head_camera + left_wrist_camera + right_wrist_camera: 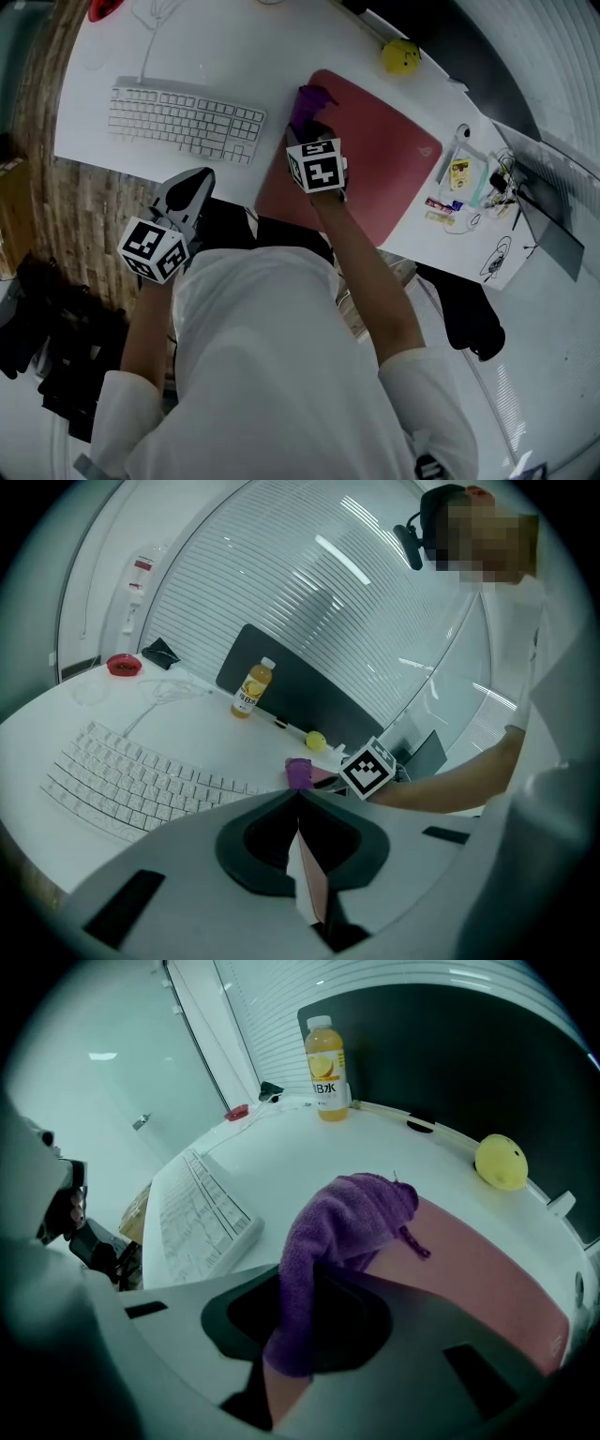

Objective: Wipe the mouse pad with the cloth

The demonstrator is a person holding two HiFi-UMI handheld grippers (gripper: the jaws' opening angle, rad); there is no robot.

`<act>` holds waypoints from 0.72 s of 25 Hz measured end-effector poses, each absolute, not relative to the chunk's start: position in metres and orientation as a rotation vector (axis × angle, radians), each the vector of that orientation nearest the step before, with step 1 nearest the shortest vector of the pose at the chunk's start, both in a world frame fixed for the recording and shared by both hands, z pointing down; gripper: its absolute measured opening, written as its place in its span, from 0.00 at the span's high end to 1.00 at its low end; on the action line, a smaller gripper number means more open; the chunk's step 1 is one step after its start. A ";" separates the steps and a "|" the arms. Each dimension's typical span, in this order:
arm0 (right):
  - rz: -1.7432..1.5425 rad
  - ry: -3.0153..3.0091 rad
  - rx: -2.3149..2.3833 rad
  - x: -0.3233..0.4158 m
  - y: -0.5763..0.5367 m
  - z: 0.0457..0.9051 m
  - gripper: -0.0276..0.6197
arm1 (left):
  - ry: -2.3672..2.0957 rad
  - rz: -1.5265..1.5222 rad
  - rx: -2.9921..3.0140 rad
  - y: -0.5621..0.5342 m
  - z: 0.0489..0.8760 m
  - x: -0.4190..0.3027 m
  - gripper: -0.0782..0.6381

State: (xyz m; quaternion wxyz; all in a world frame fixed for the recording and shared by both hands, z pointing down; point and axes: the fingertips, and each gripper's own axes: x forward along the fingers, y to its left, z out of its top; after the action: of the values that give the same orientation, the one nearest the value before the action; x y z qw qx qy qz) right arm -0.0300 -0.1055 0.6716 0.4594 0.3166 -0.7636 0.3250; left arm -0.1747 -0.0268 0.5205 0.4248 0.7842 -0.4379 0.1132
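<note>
Holding the purple cloth pinched in the right gripper, on the far-left corner of the mouse pad. Leaves most of the pad off to the right, so probably sweeping that way. Got the left gripper closed on nothing by the keyboard.

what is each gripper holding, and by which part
The right gripper clamps the purple cloth by its near end; the rest drapes onto the mouse pad. The left gripper has its jaws together and holds nothing.
</note>
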 end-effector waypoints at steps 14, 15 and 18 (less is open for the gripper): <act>0.748 -2.095 0.591 -0.069 -0.122 0.624 0.83 | -1.102 0.309 1.997 -0.037 0.504 -0.155 0.87; 0.720 -2.105 0.570 -0.068 -0.124 0.626 0.83 | -1.101 0.314 1.999 -0.038 0.504 -0.152 0.87; 0.669 -2.093 0.535 -0.057 -0.128 0.638 0.83 | -1.088 0.338 1.997 -0.036 0.506 -0.144 0.87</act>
State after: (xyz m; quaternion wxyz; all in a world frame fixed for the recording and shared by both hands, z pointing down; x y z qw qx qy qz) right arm -0.0569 -0.1285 0.6382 0.4259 0.2139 -0.8374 0.2678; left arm -0.1445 -0.0359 0.5058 0.4089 0.7927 -0.4318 0.1340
